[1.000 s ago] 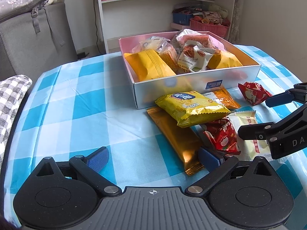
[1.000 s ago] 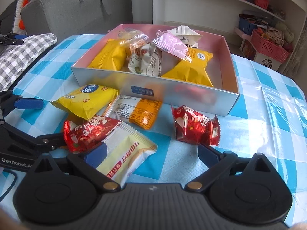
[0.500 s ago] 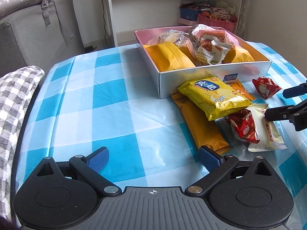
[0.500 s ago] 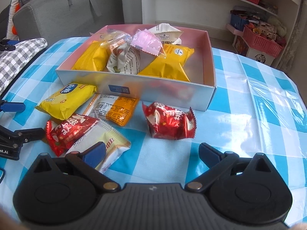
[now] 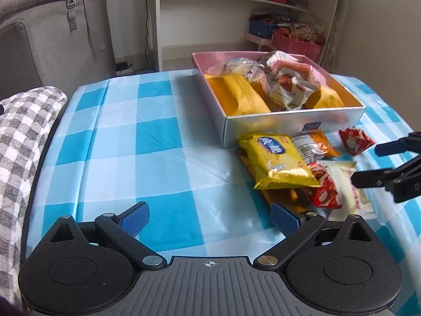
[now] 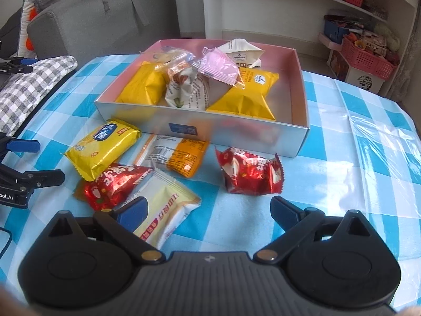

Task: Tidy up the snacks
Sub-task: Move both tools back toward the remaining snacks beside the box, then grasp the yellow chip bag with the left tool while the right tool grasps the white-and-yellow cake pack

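Observation:
A pink-lined box (image 6: pixel 300 142) (image 5: pixel 289 129) holds several snack packets. In front of it on the checked cloth lie a yellow packet (image 6: pixel 102 147) (image 5: pixel 276 160), an orange-and-white packet (image 6: pixel 181 158), a red packet (image 6: pixel 250 171) (image 5: pixel 355 141), a second red packet (image 6: pixel 115 184) and a cream packet (image 6: pixel 168 210). A long orange packet (image 5: pixel 279 197) lies under the yellow one. My right gripper (image 6: pixel 209 210) is open and empty, just short of the red packet. My left gripper (image 5: pixel 210 214) is open and empty, left of the pile.
A grey checked cushion (image 5: pixel 21 137) lies at the table's left edge. A grey sofa (image 5: pixel 52 47) and white shelves (image 5: pixel 236 5) with a pink basket (image 5: pixel 297 44) stand behind the table. The blue checked cloth (image 5: pixel 131 144) spreads left of the box.
Both grippers have pulled back from the snacks. The left one has swung left, so the pile now sits to its right. Both stay open and empty; no packet has moved.

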Demonstrator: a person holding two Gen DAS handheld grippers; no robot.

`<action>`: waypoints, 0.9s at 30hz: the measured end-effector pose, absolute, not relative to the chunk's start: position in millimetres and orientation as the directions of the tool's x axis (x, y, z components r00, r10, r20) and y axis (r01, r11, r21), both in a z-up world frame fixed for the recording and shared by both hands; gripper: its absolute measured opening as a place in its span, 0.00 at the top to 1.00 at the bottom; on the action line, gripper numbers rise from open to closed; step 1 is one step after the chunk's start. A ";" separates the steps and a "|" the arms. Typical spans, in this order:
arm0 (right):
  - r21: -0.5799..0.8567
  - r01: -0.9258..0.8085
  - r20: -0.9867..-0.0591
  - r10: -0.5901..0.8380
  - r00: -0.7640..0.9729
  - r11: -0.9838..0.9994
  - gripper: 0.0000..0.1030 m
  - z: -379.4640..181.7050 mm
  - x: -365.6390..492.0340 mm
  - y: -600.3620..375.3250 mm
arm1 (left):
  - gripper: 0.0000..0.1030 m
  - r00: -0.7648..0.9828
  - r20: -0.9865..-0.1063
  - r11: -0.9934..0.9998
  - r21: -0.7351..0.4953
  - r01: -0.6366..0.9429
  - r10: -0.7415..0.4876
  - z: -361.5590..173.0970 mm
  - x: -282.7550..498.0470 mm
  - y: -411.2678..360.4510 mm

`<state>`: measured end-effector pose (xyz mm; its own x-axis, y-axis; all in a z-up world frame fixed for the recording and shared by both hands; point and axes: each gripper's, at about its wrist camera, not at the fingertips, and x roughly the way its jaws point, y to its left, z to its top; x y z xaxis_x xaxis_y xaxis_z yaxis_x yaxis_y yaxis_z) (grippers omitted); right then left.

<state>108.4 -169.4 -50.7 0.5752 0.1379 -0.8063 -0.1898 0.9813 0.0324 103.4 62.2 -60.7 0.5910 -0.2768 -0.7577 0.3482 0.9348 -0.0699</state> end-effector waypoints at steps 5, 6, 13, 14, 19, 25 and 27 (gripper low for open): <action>0.047 -0.215 -0.806 0.164 0.568 0.975 0.04 -49.7 109.4 -157.6 | 0.04 0.596 -0.724 0.918 -0.134 0.374 -0.349 -46.7 106.7 44.5; 0.048 -0.222 -0.807 0.168 0.565 0.974 0.04 -49.7 109.6 -154.9 | 0.04 0.595 -0.719 0.914 -0.143 0.379 -0.359 -44.7 107.7 40.7; 0.051 -0.261 -0.827 0.187 0.530 0.964 0.06 -58.2 111.3 -138.0 | 0.05 0.574 -0.739 0.915 -0.148 0.374 -0.354 -49.4 118.8 11.7; 0.052 -0.269 -0.831 0.191 0.522 0.962 0.06 -59.3 110.5 -134.5 | 0.06 0.567 -0.747 0.918 -0.147 0.368 -0.347 -52.1 121.4 9.2; -0.007 -0.320 -0.834 0.171 0.524 0.948 0.06 -62.9 102.8 -119.1 | 0.11 0.541 -0.772 0.922 -0.150 0.356 -0.334 -65.0 127.1 4.0; -0.068 -0.349 -0.831 0.141 0.538 0.935 0.17 -63.9 99.6 -117.8 | 0.30 0.538 -0.762 0.915 -0.175 0.364 -0.360 -61.8 125.1 5.4; -0.077 -0.351 -0.830 0.135 0.541 0.933 0.24 -62.5 99.1 -119.8 | 0.34 0.544 -0.758 0.916 -0.174 0.363 -0.360 -59.9 124.4 6.7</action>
<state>99.1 -119.8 -62.5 0.5408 0.1347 -0.8303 -0.3512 0.9331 -0.0774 124.4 6.7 -59.9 0.5442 -0.3596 -0.7580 0.3626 0.9156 -0.1740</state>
